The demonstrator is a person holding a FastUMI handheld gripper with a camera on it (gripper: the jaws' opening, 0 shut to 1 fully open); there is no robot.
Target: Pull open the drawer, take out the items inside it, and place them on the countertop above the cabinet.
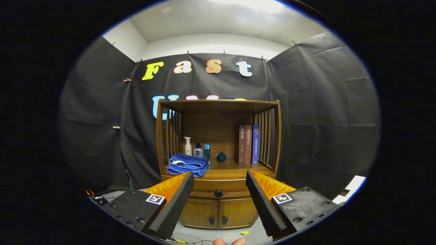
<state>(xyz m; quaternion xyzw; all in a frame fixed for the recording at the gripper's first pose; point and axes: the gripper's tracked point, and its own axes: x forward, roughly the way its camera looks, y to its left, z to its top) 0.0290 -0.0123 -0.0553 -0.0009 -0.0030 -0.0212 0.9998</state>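
Claw (pixel 219 180) wide, empty; closed drawer (pixel 218 189) beyond, long axis crosswise, knob (pixel 218 193) facing claw.

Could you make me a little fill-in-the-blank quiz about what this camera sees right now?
1. The drawer with the round knob is ____.
2. The folded towel on the countertop is ____ in colour.
3. The gripper has its fingers ____, with the knob seen between them, farther off.
4. To the right of the small bowl stand three ____.

Missing words: closed; blue; open; books
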